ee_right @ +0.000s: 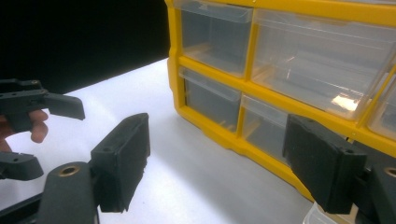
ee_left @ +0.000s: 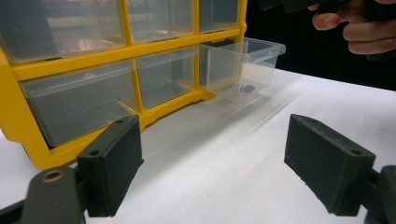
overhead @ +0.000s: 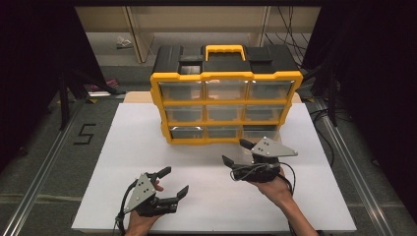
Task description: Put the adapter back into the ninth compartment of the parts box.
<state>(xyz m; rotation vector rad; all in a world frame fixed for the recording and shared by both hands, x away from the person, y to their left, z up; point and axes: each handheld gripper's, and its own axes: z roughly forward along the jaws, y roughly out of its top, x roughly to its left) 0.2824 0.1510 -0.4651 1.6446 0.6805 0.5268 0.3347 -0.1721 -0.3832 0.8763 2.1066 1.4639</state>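
White table point(overhead: 147, 147), yellow drawer cabinet point(overhead: 226, 105) at back, dark room.
Bottom-right drawer point(ee_left: 243, 67) pulled out; right gripper point(overhead: 237, 152) spread wide just before it, empty. Left gripper point(overhead: 173, 182) released, near the front edge.

So I'm looking at the yellow-framed organizer point(overhead: 226, 105) standing upright at center frame, three rows of clear drawers. Its bottom-right drawer point(ee_left: 243, 67) is pulled partway out, something small and dark inside, can't tell what.
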